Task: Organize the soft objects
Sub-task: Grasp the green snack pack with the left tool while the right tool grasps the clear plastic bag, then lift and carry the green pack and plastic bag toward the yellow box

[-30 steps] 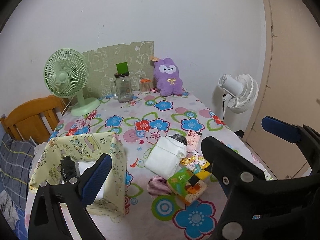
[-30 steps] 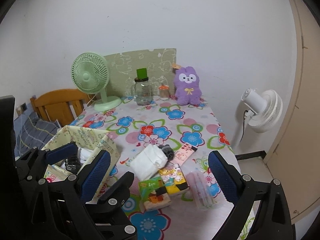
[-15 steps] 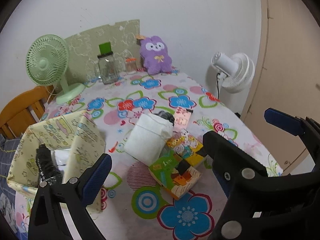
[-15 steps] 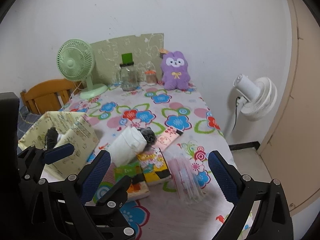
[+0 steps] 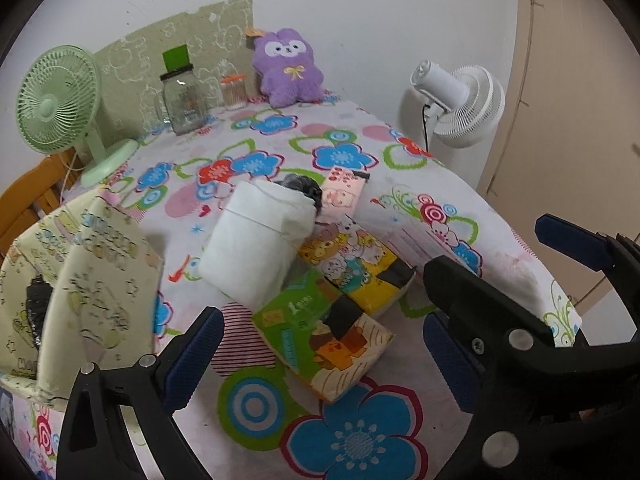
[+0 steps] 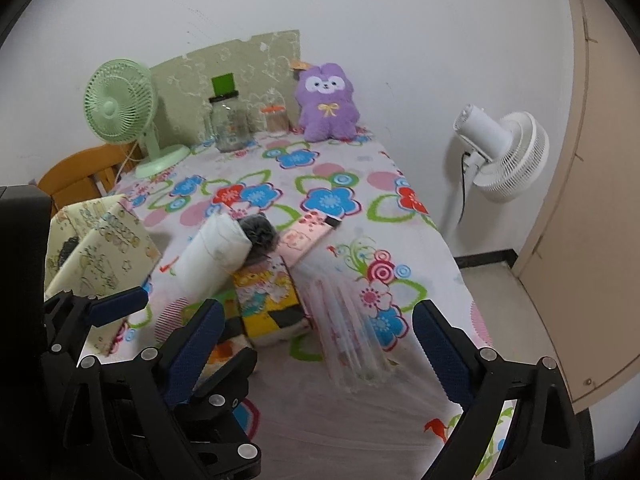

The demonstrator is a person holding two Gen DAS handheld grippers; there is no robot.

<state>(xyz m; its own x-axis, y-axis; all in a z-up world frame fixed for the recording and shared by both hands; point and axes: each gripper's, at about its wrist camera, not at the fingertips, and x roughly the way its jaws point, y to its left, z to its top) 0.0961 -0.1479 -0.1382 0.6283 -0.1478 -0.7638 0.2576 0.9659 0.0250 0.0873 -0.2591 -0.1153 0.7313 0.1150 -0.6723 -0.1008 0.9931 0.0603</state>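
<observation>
Box (image 5: 80, 280) contents unclear, maybe dark item (image 5: 36, 308) inside

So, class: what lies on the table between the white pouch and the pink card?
A dark grey fuzzy bundle sits between the white pouch and the pink card, clearest in the right wrist view.

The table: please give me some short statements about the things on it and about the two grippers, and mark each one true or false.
1. The purple plush stands at the far end of the table, against the wall. True.
2. The left gripper is shut on the green tissue pack. False: it is open and holds nothing.
3. The white bundle lies inside the yellow box. False: it lies on the table beside the box.
4. The green fan stands on the table. True.
5. The right gripper is open and empty. True.
</observation>
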